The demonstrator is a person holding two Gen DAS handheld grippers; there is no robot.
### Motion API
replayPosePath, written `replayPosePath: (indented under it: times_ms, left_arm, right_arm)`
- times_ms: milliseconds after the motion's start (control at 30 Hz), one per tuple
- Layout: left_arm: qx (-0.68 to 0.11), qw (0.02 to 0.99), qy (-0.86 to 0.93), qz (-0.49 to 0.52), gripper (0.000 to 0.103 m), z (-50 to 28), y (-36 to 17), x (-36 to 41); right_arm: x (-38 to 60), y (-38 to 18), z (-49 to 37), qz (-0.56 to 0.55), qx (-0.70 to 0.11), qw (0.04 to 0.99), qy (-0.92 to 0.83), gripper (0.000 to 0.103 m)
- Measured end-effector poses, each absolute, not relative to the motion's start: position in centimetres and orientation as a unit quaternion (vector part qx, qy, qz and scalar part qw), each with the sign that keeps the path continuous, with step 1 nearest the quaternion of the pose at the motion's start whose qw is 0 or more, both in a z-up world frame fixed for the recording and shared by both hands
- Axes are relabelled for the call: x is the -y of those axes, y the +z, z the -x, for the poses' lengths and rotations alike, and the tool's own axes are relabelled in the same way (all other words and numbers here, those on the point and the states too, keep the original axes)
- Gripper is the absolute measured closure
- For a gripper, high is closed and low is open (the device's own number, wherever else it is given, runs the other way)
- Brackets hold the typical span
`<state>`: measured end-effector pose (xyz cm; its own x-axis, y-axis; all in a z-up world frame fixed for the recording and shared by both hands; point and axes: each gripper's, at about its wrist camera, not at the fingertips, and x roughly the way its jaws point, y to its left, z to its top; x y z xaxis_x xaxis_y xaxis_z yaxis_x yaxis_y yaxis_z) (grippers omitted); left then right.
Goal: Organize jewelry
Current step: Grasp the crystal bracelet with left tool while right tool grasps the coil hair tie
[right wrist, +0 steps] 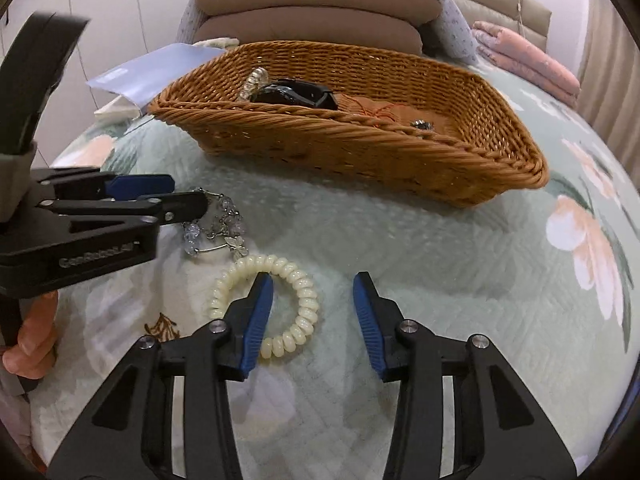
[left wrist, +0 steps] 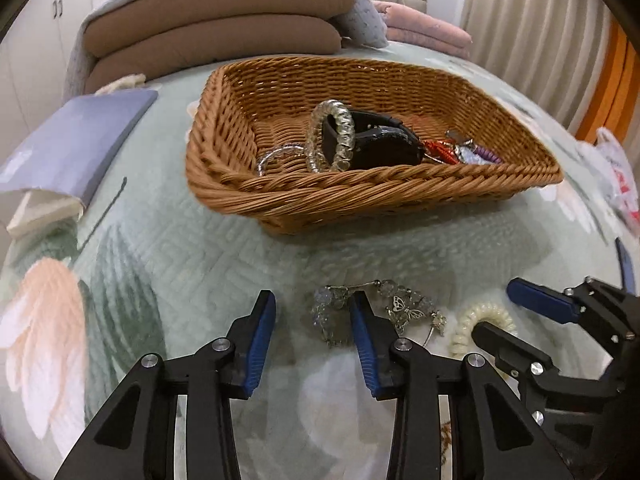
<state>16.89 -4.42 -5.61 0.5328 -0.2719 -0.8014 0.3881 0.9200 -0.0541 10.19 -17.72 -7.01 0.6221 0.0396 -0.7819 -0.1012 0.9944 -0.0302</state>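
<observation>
Here, left tool [left wrist: 314, 304] apart over crystal bracelet [left wrist: 380, 310]; right tool [right wrist: 314, 286] apart, straddling cream coil bracelet [right wrist: 296, 280].

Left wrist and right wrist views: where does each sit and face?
Left wrist: on the left tongs, open over the crystal bracelet, facing the basket; right tongs at right.
Right wrist: on the right tongs, open at the cream coil bracelet; left tongs at left.
Shared: basket, both bracelets.
</observation>
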Motion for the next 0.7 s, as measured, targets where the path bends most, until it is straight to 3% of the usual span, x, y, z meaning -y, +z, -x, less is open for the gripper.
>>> replayPosePath:
  times_ms: [67,100,133,267,700]
  left_arm:
    - [-0.439,0.875,-0.186,-0.078,0.070,-16.6,-5.6,4.8]
    - [-0.438,0.875,-0.189,-0.079,0.087,-16.5,-5.6,4.9]
    - [-0.437,0.875,-0.190,-0.081,0.094,-16.3,-5.5,5.0]
    - [-0.434,0.875,-0.198,-0.078,0.095,-15.9,-5.2,4.7]
    - [-0.482,0.831,-0.275,-0.041,0.094,-12.3,-4.1,-0.6]
  right_arm:
    - [17.4,-7.2,-10.3,0.041,-0.434,0.899,0.035,0.074]
    - [17.3,-7.1,-10.4,0.041,-0.434,0.899,0.034,0.077]
    - [17.4,-7.1,-10.4,0.041,-0.433,0.900,0.033,0.081]
    - [18.1,-7.1,-9.8,0.037,-0.436,0.899,0.025,0.090]
    - [23.3,-6.3,-8.5,0.000,-0.443,0.896,-0.023,0.090]
